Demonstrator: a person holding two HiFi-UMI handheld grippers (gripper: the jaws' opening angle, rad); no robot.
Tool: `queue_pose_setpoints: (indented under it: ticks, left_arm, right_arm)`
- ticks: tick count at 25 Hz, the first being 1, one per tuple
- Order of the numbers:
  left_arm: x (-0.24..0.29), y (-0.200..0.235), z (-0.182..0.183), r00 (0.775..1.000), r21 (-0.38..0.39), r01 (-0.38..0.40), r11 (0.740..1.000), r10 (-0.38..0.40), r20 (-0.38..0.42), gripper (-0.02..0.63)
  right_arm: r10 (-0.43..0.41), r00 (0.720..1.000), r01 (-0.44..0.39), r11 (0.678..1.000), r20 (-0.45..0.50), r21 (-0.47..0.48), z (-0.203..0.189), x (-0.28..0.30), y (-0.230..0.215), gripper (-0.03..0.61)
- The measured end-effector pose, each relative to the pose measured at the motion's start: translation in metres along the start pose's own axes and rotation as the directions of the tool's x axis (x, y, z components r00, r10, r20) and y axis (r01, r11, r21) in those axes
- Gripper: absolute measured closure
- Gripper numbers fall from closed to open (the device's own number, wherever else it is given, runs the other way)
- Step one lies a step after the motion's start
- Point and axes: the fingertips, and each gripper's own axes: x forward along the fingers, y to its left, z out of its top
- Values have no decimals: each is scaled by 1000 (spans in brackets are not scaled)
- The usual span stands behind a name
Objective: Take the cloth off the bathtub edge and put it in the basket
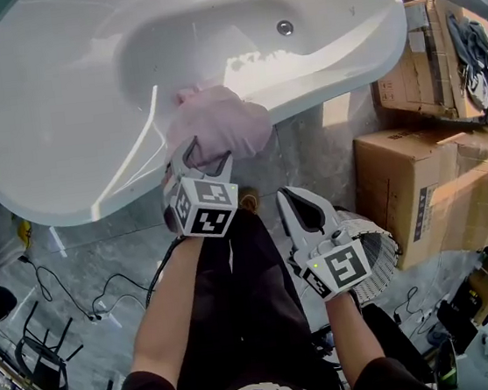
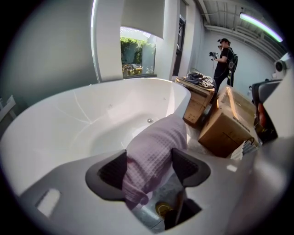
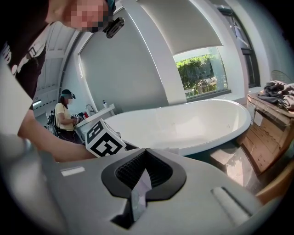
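Our left gripper (image 1: 206, 154) gapes around the cloth (image 1: 222, 120) on the bathtub (image 1: 52, 143) rim, right gripper (image 1: 286, 196) clenched empty beside the basket (image 1: 377, 260) and boxes (image 1: 429, 189).

Grey marbled floor (image 1: 101, 251), with what stands or lies on it.
White bathtub (image 1: 48, 108) (a pink cloth (image 1: 222, 122) draped over its near rim); cardboard box (image 1: 428, 185) to the tub's right; second box (image 1: 410, 72) just beyond it, beside the tub's end; white slatted basket (image 1: 377, 257) just beside the nearer box; black cables (image 1: 80, 294) trailing at left; black chair (image 1: 42, 351) near them.
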Motion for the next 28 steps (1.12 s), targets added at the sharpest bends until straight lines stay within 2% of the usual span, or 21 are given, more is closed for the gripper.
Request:
queue_pose_setpoints:
  ticks: [7,12,14,21,25,28]
  left_arm:
    - [7,-1,-1,998,2,6,1000,-6,-54,304]
    - [12,-3,0,988,-6,75,997,-75,-135,305]
    - [13,-5,1,983,15,105,994,-102,-151,321]
    - [8,-9,5,988,137,133,982,-120,-99,394]
    - [4,-9,7,991,145,125,981,-117,-64,408]
    - [-2,-9,12,992,108,129,986,-128,-16,432]
  right_arm:
    - [-11,1000,11,1000,-1,27,-7,-4,-4,569]
    - [-21,1000,21,999,2,39,-9,-6,-6,569]
    - [-21,1000,21,999,3,44,-10,-7,-6,569]
    - [-20,1000,20,999,1,50,-13,-9,-1,569]
    - [-27,1000,28,998,-2,51,-15,-12,-2,569]
    - [-31,1000,31,998,-1,53,-16,-13,-3,569]
